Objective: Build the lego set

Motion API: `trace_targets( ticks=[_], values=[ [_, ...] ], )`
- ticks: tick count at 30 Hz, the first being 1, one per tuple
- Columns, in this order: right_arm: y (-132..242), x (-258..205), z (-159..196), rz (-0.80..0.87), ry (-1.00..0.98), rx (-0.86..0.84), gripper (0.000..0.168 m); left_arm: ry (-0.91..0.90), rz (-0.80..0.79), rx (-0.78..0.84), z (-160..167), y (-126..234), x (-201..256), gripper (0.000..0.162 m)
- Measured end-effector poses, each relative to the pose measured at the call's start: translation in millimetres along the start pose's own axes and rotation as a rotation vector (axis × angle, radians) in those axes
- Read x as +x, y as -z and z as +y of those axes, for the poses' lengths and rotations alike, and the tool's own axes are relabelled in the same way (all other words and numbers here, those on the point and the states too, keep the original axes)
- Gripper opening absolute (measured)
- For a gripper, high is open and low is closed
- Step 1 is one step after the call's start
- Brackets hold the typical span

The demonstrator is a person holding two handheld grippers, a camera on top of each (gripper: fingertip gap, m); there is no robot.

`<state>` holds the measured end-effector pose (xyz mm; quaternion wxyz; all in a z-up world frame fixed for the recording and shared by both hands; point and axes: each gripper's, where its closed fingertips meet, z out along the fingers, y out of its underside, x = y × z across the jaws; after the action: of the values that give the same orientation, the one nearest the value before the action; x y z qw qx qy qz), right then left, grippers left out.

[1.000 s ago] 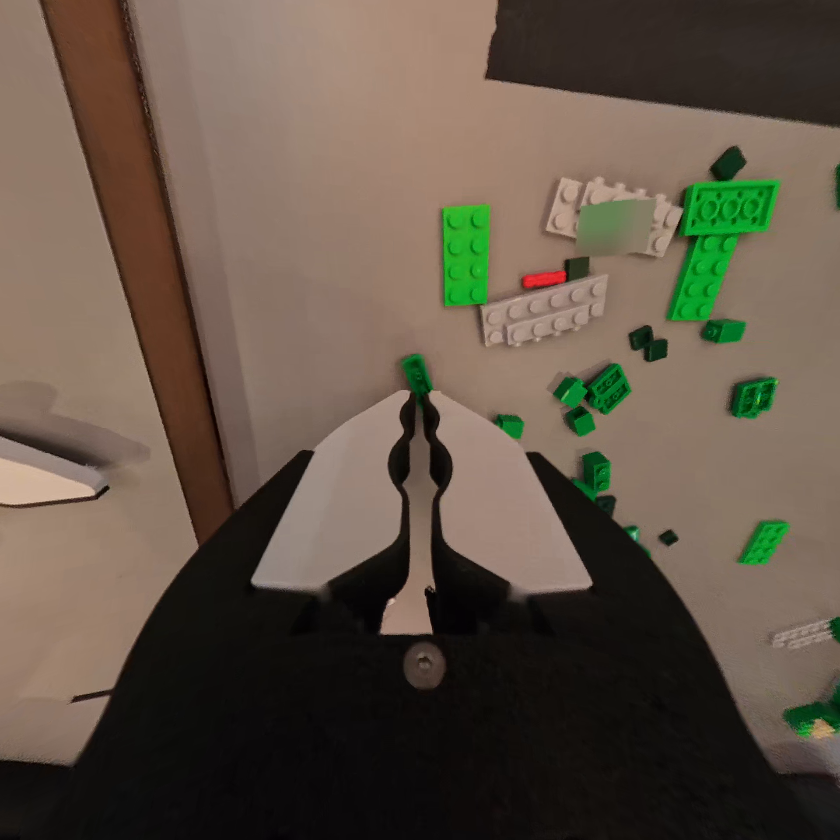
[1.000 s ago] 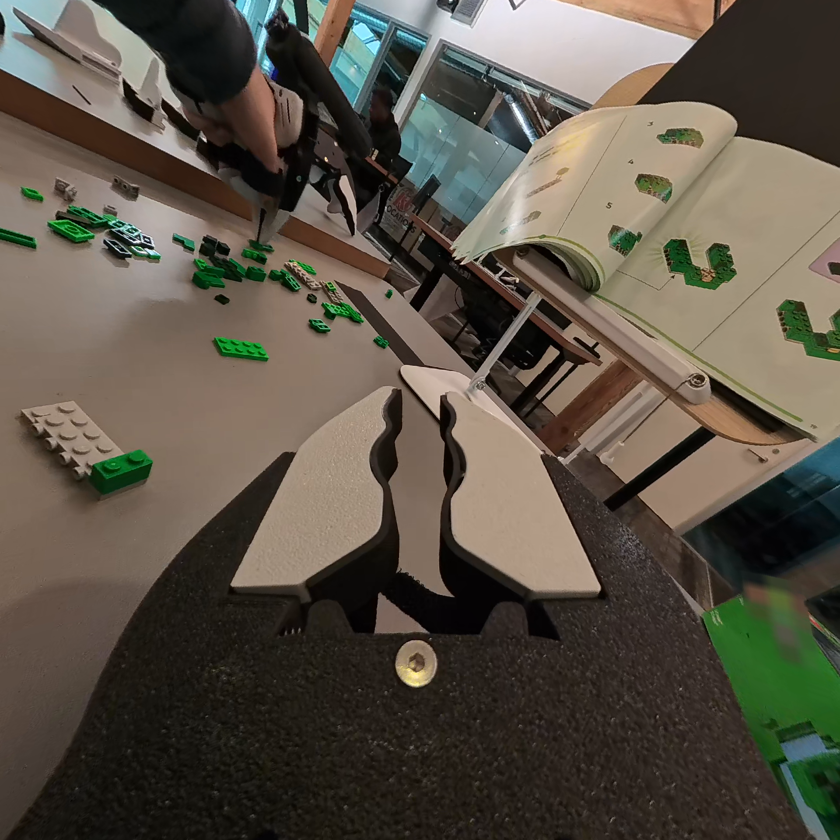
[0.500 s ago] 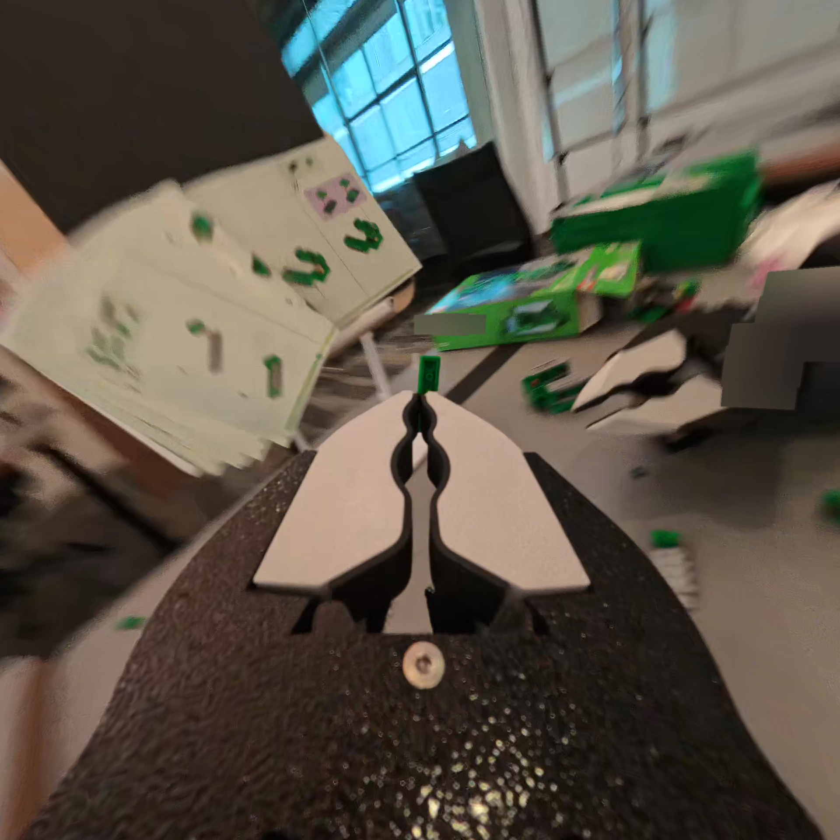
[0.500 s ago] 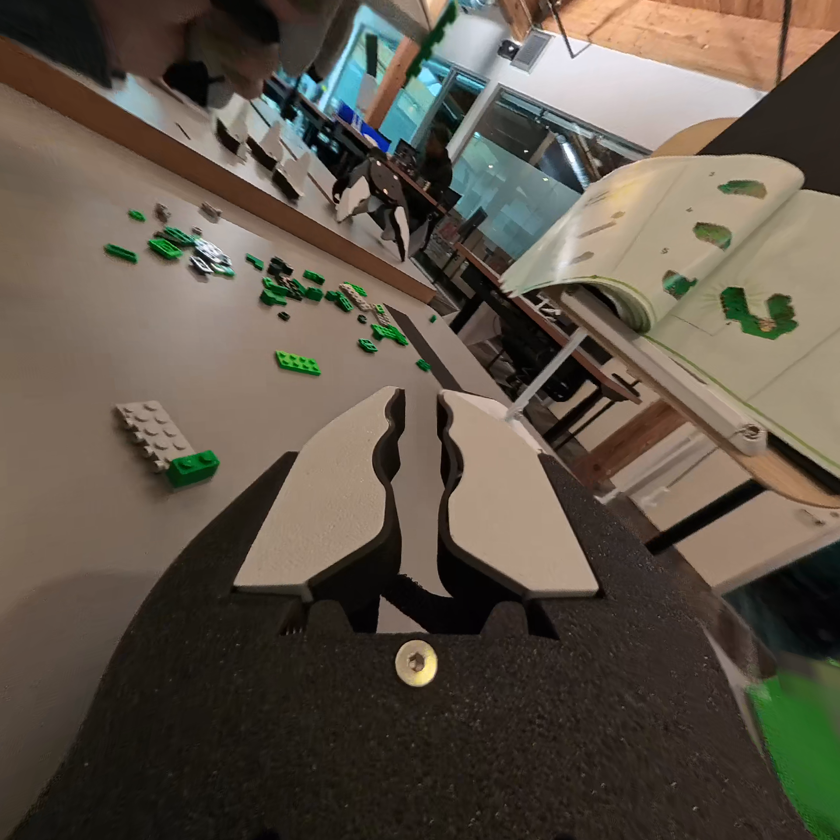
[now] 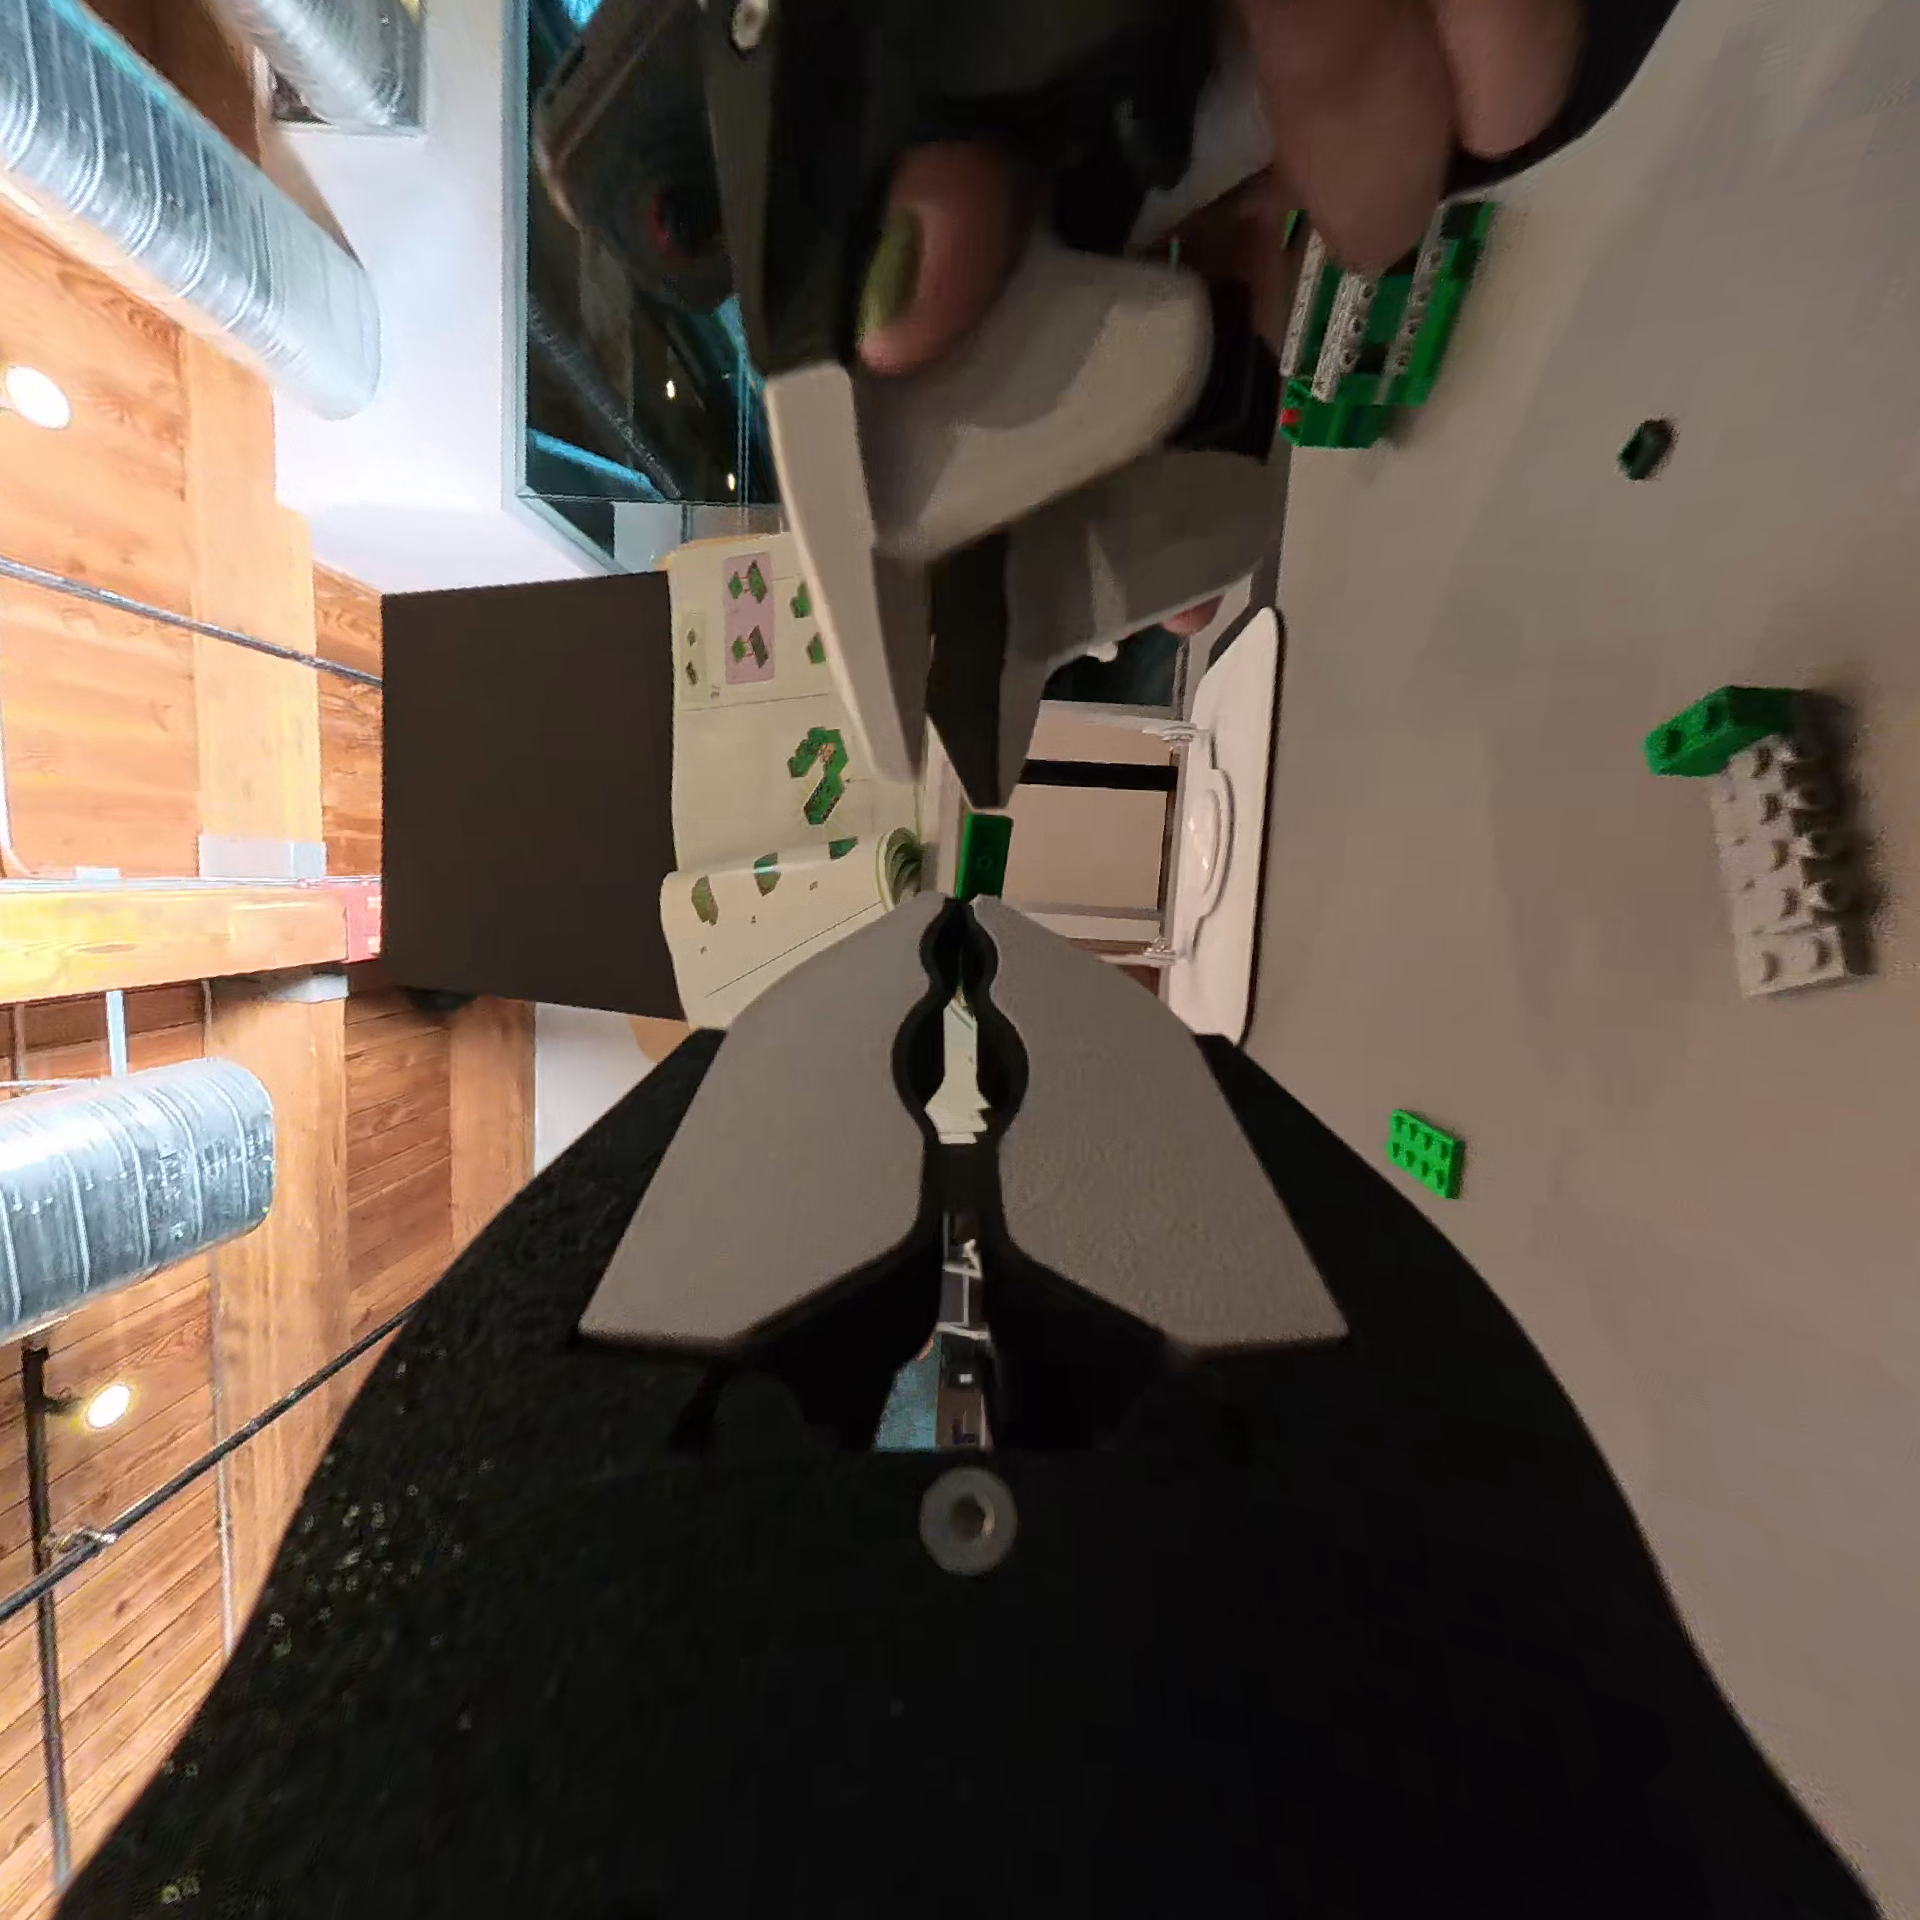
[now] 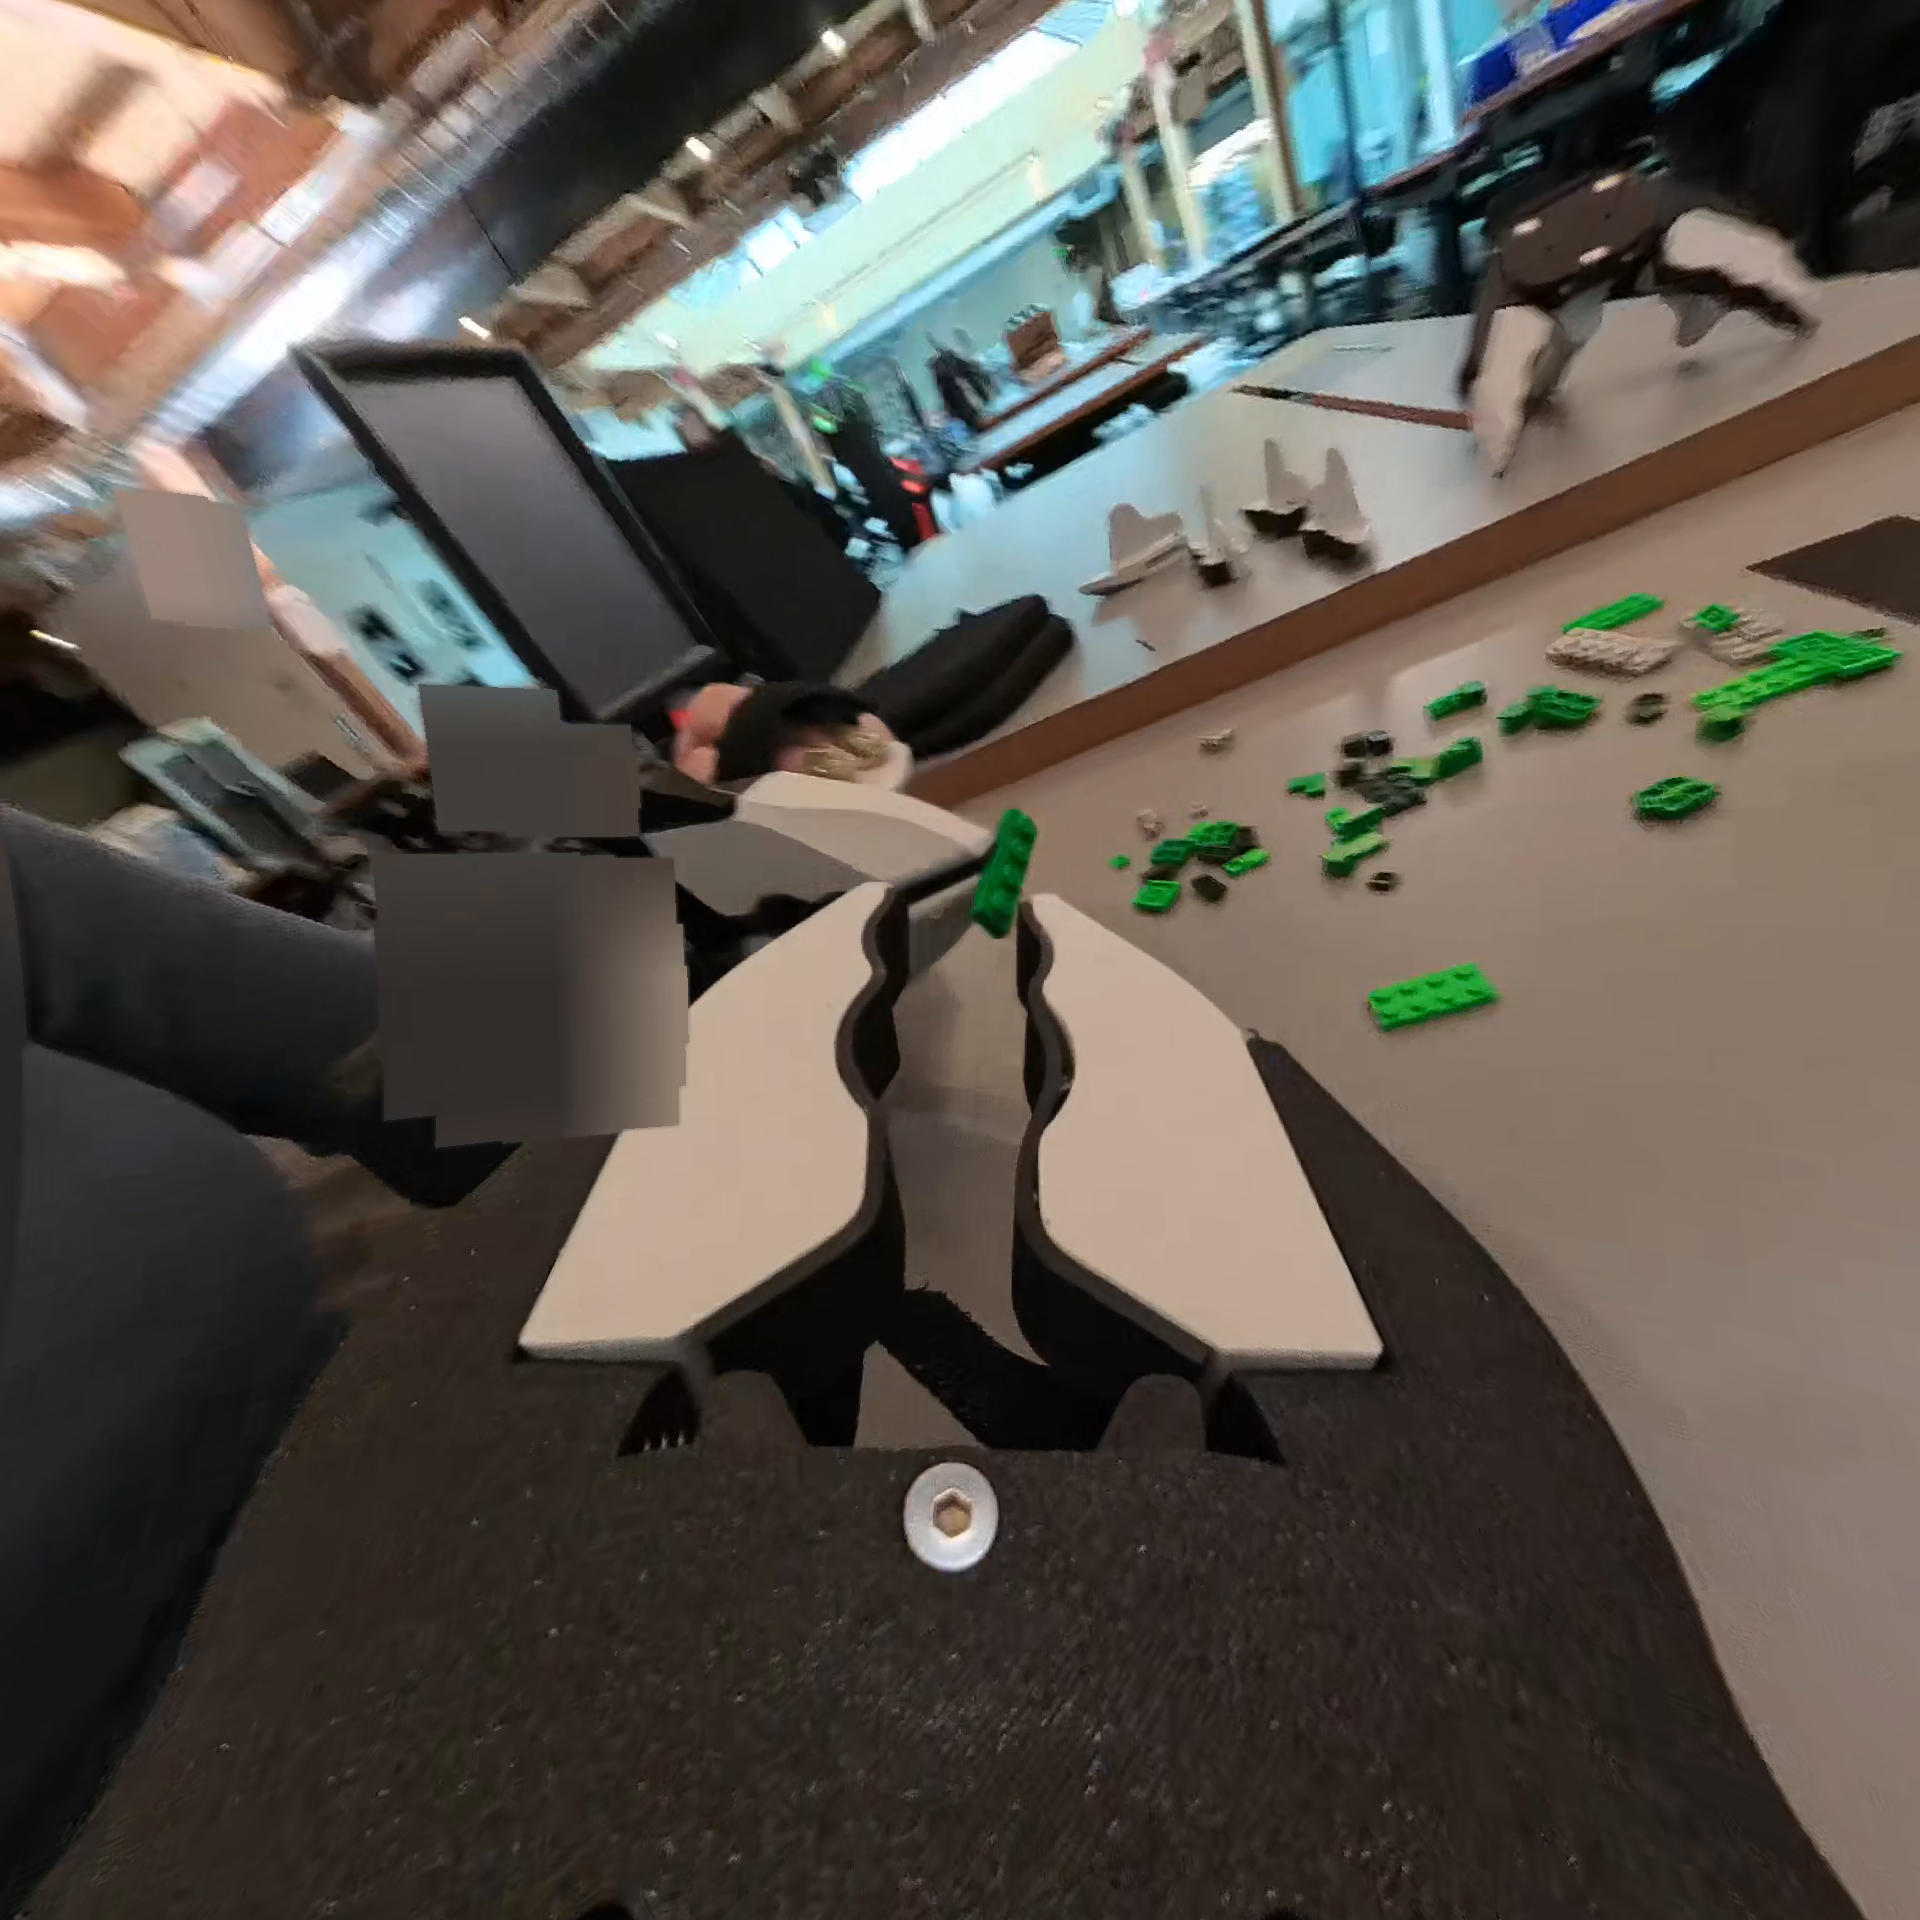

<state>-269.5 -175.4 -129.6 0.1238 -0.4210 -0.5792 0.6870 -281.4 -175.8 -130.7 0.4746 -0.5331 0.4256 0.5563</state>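
Green, light and stiff, the small plate (image 5: 982, 854) was pinched by the left gripper (image 5: 958, 906), while the right gripper (image 6: 954, 914) waited apart to take its free end.

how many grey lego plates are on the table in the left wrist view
1 clearly: a loose grey plate at right, a green brick on one end. More grey pieces sit in the assembly up top, partly hidden by the hand.

An open-plan workshop or lab in a converted industrial building. At the left of the left wrist view run silver ventilation ducts (image 5: 177, 197) over timber-clad walls (image 5: 94, 665). The right wrist view shows a dark monitor (image 6: 520, 530) at centre left, long rows of benches (image 6: 1299, 416) toward glazed walls at the top, and spare gripper parts (image 6: 1226, 530) lying on the neighbouring bench at upper right.
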Motion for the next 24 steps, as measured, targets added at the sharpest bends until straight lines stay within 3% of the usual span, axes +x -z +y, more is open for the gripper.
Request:
trace_targets(
  ticks=[10, 22, 24],
  values=[
    [-1.6, 4.9, 7.3, 0.223, 0.493, -0.099, 0.002, 0.056, 0.013, 0.011, -0.6, -2.2, 3.0, 0.0],
    [-5.2, 7.8, 23.4, 0.237, 0.606, -0.188, 0.0, 0.178, 0.08, -0.001, -1.3, -0.8, 20.7, 0.0],
    [-6.7, 12.4, 27.7, 0.264, 0.604, -0.221, 0.012, 0.171, 0.086, -0.008, -1.1, -1.2, 23.0, 0.0]
  ],
)
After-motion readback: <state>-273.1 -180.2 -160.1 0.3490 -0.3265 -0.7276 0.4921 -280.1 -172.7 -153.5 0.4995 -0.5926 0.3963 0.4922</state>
